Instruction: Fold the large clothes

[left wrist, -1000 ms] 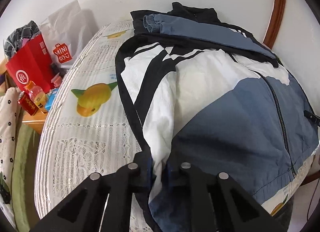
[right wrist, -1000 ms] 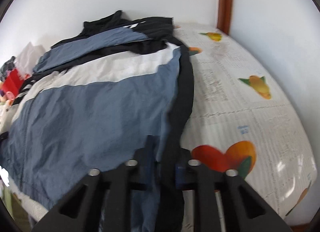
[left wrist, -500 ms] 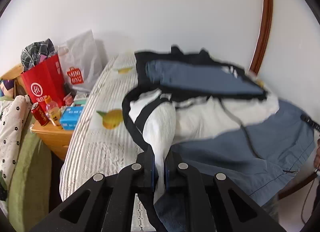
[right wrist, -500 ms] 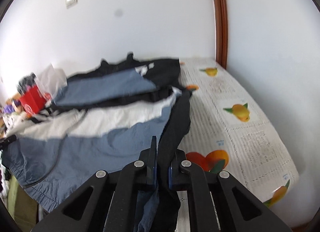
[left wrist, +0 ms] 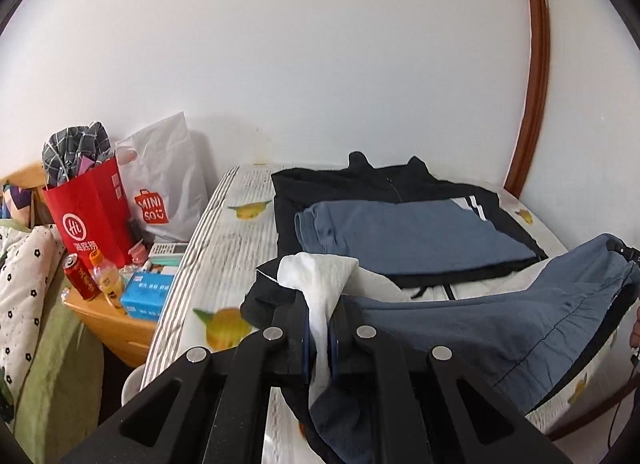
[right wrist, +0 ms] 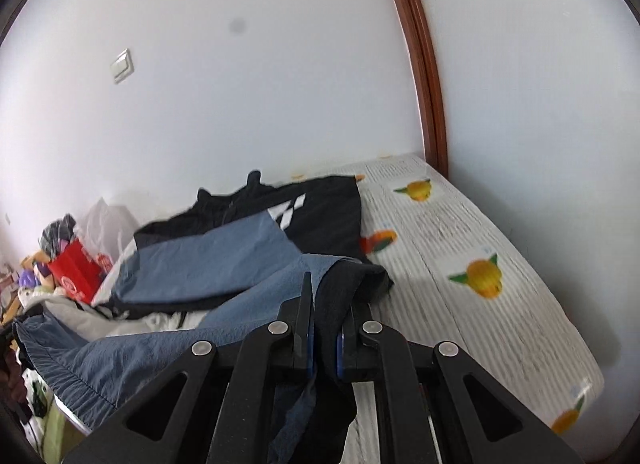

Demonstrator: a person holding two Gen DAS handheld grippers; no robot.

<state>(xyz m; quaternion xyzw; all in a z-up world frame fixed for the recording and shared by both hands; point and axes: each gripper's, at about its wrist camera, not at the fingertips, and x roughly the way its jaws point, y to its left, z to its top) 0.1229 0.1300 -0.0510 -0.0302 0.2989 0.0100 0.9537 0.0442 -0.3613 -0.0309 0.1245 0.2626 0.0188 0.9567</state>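
2 grippers lifting the jacket's hem
Left gripper (left wrist: 319, 338) and right gripper (right wrist: 323, 348) each clench the jacket (left wrist: 408, 236); sleeves look folded, final fold undone.

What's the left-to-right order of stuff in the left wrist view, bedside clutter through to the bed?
Red paper bag → white Miniso bag → left gripper shut on the jacket's white part → folded blue sleeve → brown door frame.
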